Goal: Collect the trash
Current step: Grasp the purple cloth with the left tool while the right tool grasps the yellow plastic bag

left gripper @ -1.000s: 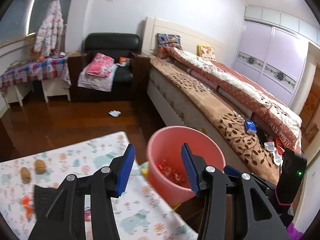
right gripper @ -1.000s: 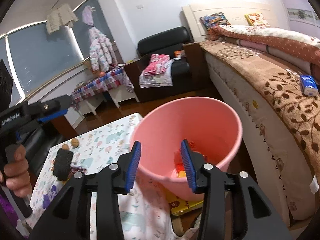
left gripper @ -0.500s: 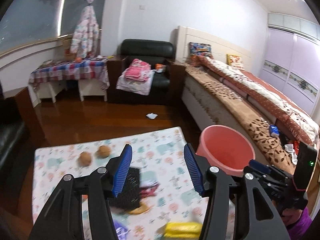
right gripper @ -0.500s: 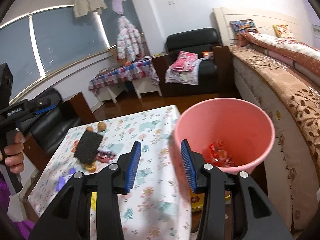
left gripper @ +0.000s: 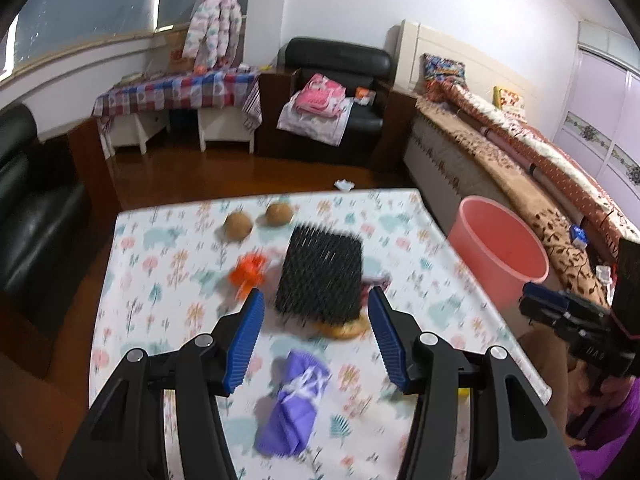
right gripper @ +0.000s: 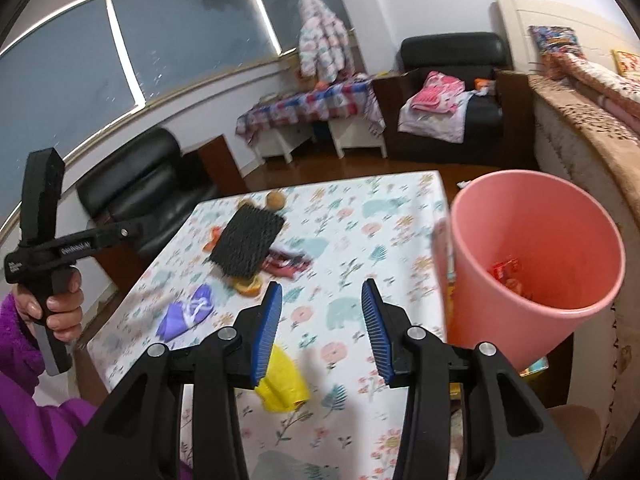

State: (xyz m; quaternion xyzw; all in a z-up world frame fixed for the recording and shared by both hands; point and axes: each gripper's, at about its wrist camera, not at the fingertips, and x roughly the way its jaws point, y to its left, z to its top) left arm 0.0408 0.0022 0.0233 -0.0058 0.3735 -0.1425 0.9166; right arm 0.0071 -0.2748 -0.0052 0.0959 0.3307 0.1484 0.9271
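Observation:
My left gripper is open and empty above the table, with a crumpled purple wrapper just below its fingers and a black bristle brush ahead. My right gripper is open and empty over the table near a yellow wrapper. The pink bucket stands off the table's right edge with red wrappers inside; it also shows in the left wrist view. An orange scrap, an orange peel and a dark red wrapper lie around the brush.
Two brown nuts lie at the table's far side. The floral tablecloth covers the table. A bed runs along the right, a black armchair stands at the back, a black sofa at the left.
Both grippers have swung left and down from the pink bucket to the table. The left gripper has come closer to the brush and purple wrapper. Both stay open.

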